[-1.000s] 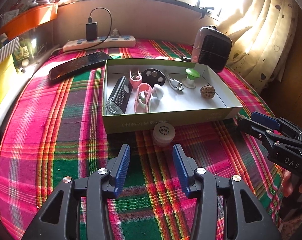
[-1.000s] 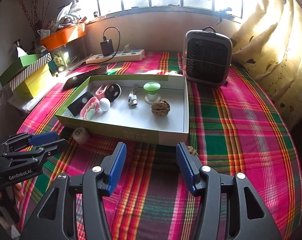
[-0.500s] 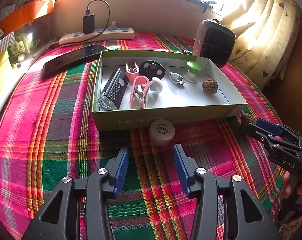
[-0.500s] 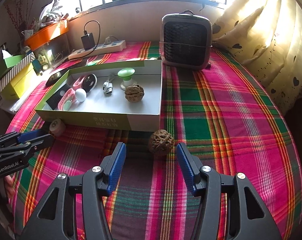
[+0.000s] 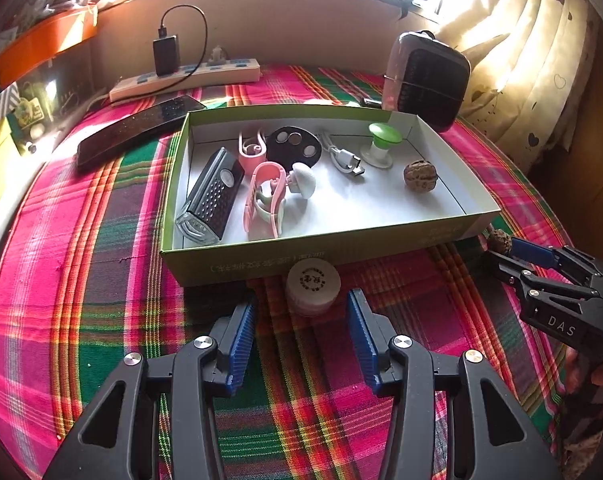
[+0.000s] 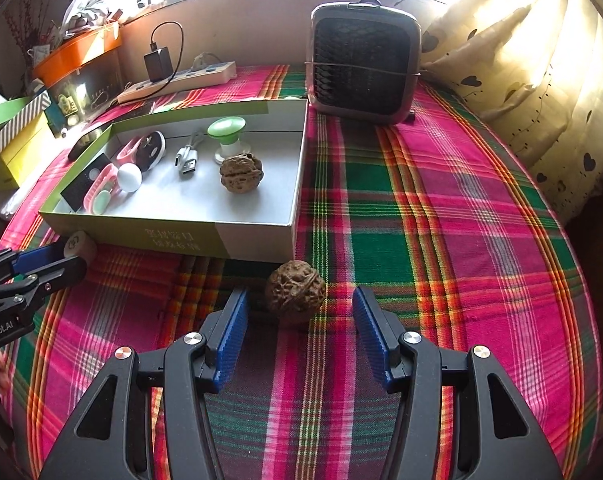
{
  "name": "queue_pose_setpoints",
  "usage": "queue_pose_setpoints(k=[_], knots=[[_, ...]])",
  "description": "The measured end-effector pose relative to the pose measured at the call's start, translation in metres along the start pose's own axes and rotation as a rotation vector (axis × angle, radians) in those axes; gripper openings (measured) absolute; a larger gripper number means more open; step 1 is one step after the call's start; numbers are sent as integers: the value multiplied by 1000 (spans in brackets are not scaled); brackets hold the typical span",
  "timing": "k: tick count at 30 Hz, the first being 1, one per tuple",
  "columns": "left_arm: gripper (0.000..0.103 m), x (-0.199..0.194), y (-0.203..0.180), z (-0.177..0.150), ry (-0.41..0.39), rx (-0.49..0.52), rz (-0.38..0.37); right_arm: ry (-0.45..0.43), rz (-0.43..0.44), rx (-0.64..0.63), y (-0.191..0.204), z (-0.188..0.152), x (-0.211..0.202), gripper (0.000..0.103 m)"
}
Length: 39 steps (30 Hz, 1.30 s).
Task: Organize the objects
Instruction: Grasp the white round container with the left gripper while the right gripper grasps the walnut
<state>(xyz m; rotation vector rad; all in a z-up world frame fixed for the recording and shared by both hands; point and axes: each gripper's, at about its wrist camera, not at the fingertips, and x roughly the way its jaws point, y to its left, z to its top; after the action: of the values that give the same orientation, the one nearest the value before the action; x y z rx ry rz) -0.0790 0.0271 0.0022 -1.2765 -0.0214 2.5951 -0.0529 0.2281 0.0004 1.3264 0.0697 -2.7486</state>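
Plaid-covered bench (image 6: 441,208) filling both frames, pink, green and red. Left of centre in the right wrist frame, a green-walled cardboard box (image 6: 173,240) with pale, mirrored-looking print on its near wall, not legible. Upper centre, a dark-grilled heater (image 6: 363,66) standing just behind the box corner. Upper left, a white power strip (image 5: 185,78) with a black charger plugged in.

Lower centre of the left wrist frame, left claw (image 5: 301,342) spread wide, blue pads either side of a small round white jar (image 5: 312,286), not touching it; jar lid printed with a dark round emblem, characters too small to read; jar sitting against the box's near wall. Lower centre of the right wrist frame, right claw (image 6: 299,336) likewise wide, a loose walnut (image 6: 295,296) between the pad tips, apart from both, just off the box's near right corner. "DAS" readable on the right claw body, "GenRobot.AI" partly cropped on the left.

Inside the box: a second walnut (image 6: 241,172), a green-topped knob (image 6: 226,132), a USB cable (image 6: 187,158).
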Motion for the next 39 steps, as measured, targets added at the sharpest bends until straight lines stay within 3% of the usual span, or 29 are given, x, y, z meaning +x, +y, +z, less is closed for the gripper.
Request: queue_pose_setpoints(k=[26, 39], knots=[[43, 6, -3, 7, -12, -7, 54, -1, 5, 0, 0, 2, 1, 53], [31, 4, 0, 5, -17, -10, 71, -9, 15, 6, -1, 1, -1, 31]])
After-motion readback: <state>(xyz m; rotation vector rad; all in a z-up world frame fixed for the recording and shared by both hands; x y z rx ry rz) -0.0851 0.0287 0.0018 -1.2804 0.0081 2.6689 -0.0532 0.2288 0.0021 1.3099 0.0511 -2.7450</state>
